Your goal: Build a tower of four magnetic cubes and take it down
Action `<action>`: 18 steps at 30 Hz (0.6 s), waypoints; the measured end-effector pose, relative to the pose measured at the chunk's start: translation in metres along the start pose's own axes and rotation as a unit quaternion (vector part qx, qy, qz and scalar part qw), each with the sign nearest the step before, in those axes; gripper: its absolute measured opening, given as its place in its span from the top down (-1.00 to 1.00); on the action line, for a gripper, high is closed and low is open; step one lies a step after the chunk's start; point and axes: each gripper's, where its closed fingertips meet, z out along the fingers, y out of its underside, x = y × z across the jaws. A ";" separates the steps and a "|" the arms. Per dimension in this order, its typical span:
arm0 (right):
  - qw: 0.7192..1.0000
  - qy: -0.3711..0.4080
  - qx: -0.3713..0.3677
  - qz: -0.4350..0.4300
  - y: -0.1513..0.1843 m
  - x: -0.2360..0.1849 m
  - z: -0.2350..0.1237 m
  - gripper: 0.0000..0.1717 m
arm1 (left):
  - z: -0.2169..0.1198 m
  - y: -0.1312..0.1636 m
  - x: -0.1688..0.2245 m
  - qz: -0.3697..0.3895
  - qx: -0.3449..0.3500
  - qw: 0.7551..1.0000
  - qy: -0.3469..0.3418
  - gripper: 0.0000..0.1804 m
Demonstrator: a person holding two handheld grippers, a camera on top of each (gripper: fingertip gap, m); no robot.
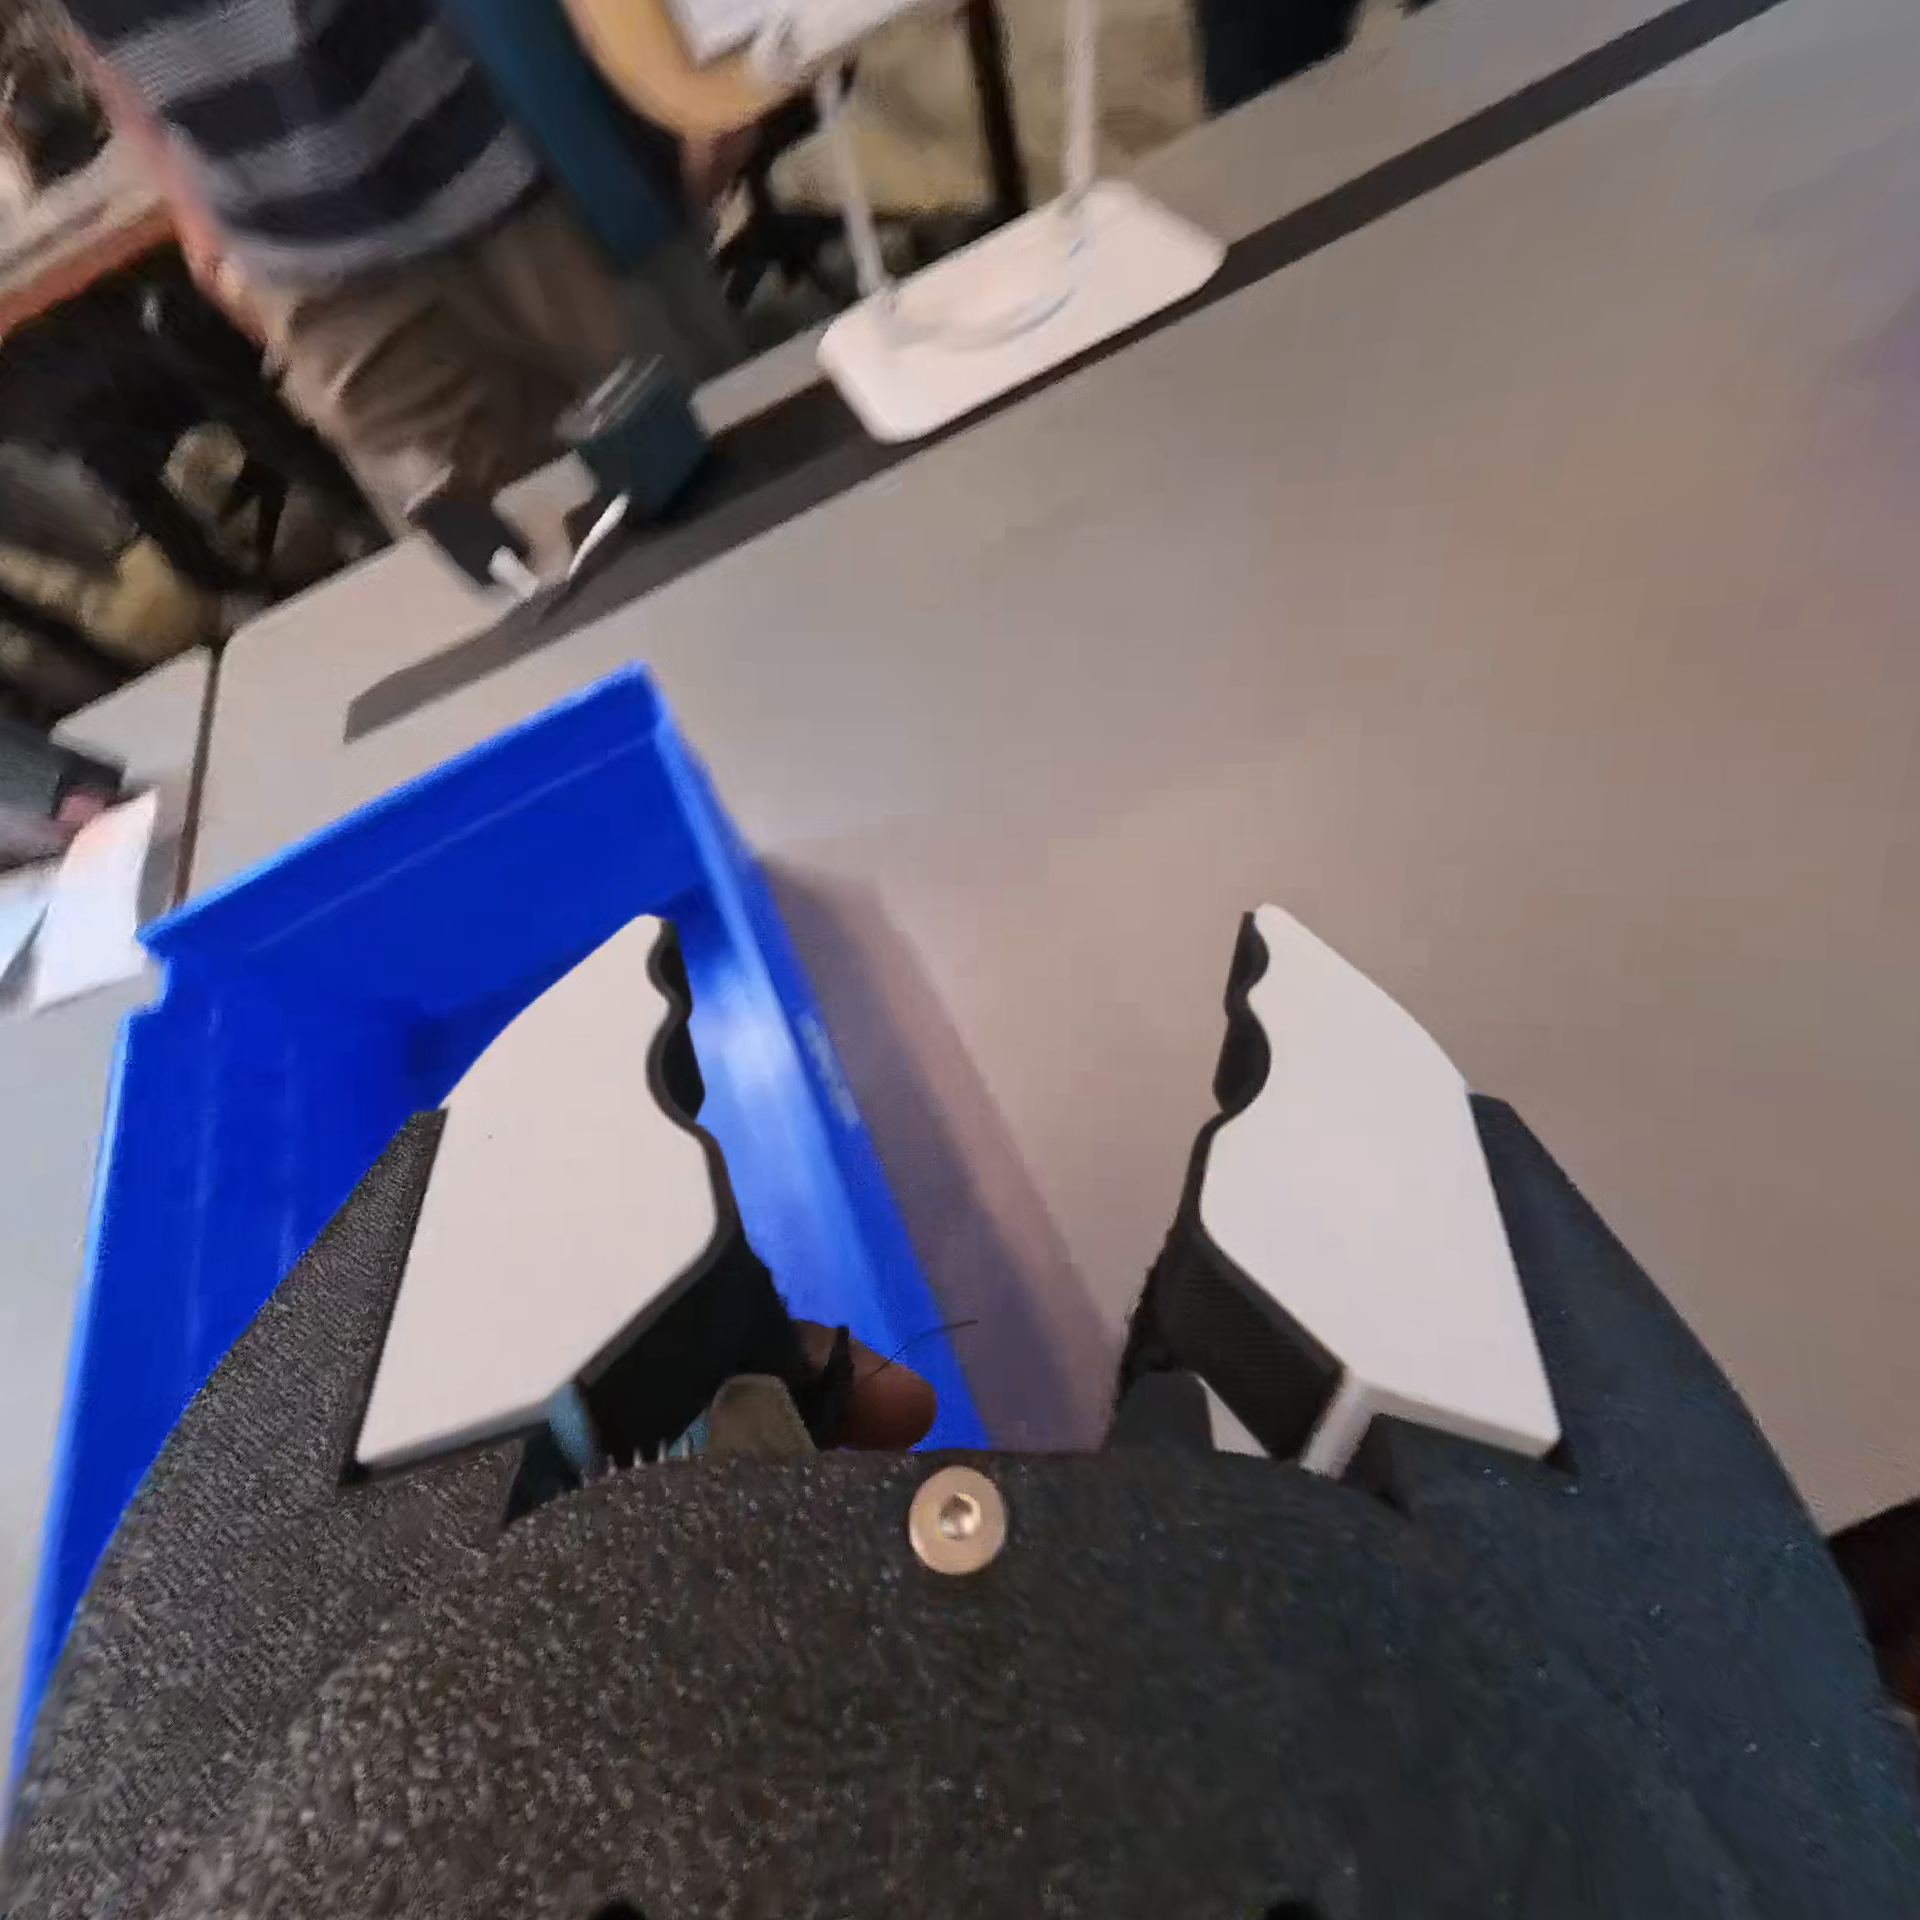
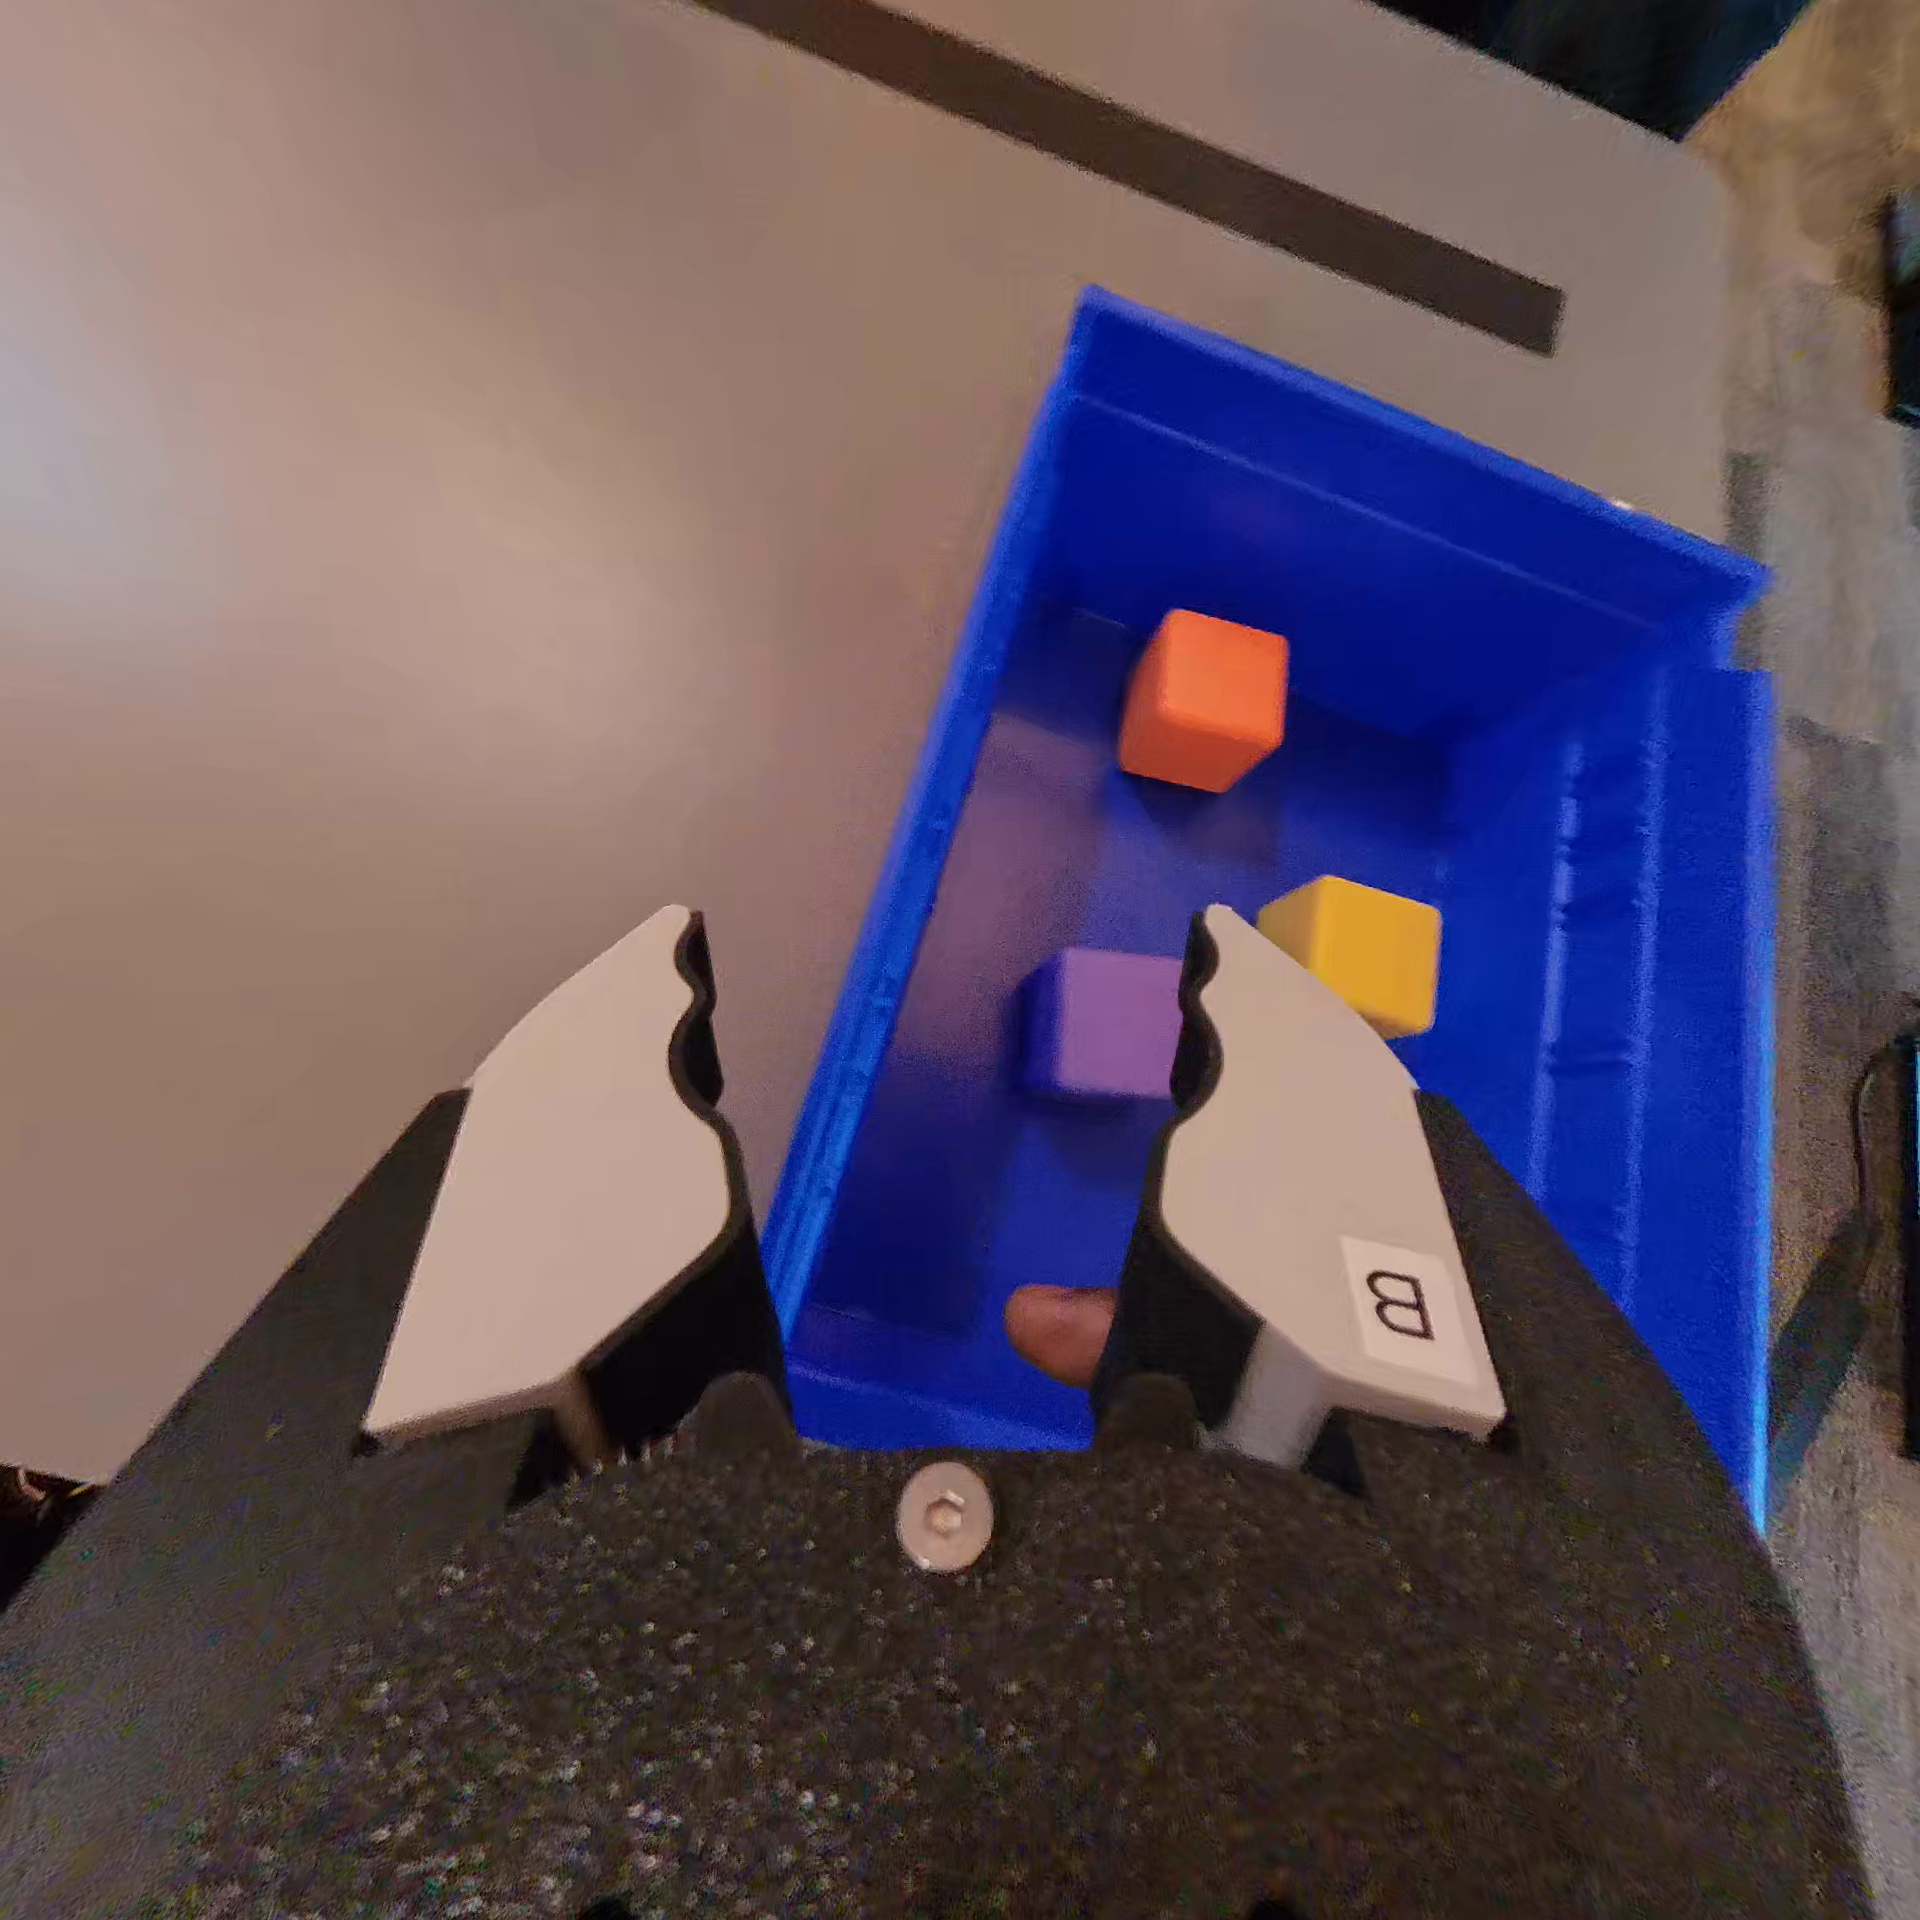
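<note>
Right gripper gapes, bare, straddling the blue bin wall; left gripper likewise — clear table ahead.

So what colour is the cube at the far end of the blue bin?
Orange, clearest in the right wrist view, beyond the purple and yellow cubes.

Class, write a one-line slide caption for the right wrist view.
Open right gripper hovers over a blue bin holding orange, purple and yellow cubes.

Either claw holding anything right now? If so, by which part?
Nothing held. Left claw gapes over the blue bin's wall; right claw gapes above the bin, purple cube lying loose inside.
</note>
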 end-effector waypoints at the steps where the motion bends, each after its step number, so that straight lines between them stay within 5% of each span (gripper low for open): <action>1: 1.000 -0.006 -0.011 -0.006 0.000 -0.005 0.005 -0.01 | -0.001 0.010 -0.010 -0.013 -0.015 1.000 -0.009 -0.08; 9: 0.994 -0.022 -0.098 -0.037 0.019 -0.029 0.043 0.06 | 0.029 0.078 -0.028 -0.021 -0.149 0.989 -0.008 0.17; 18: 0.978 0.051 -0.178 -0.094 0.034 -0.009 0.054 0.69 | 0.037 0.095 -0.034 0.038 -0.213 0.976 -0.037 0.64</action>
